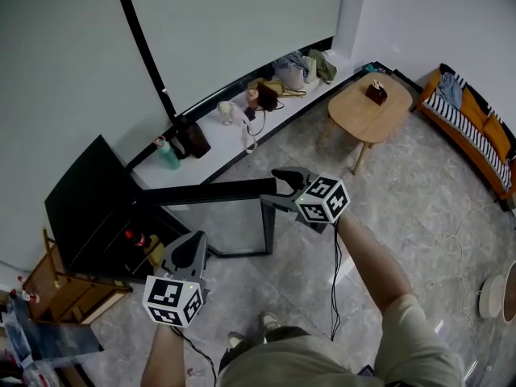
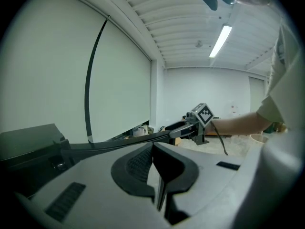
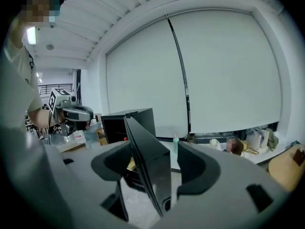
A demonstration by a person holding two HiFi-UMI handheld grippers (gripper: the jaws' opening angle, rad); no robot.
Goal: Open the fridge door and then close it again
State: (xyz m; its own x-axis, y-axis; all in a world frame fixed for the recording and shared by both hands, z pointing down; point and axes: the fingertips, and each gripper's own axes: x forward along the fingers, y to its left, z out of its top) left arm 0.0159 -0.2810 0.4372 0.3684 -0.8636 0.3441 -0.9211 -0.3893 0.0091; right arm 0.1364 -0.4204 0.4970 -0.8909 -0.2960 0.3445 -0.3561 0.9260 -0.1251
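Black and boxy, the fridge (image 1: 81, 208) stands at the near end of a long white ledge (image 1: 242, 139). Its fridge door (image 1: 218, 226) is swung well out from the cabinet front, wide open.

Right gripper (image 1: 278, 189) is up at the door's free edge, the side farthest from the fridge's hinge. Its own view gives a good look: the door edge runs straight up between the two jaws. They're spread wide with a gap showing on either side of the panel, so the door is between them but not pinched.

Left gripper (image 1: 192, 239) hovers just in front of the fridge's open mouth, on the person's side of the door. Its jaws are pressed flat together with nothing between them.

Inside the fridge, a couple of red-capped items (image 1: 135, 237) show on a shelf. Just behind the fridge, a green bottle (image 1: 168, 155) stands on the ledge. Well away from the fridge, past the right gripper, there's a round wooden table (image 1: 367, 115).
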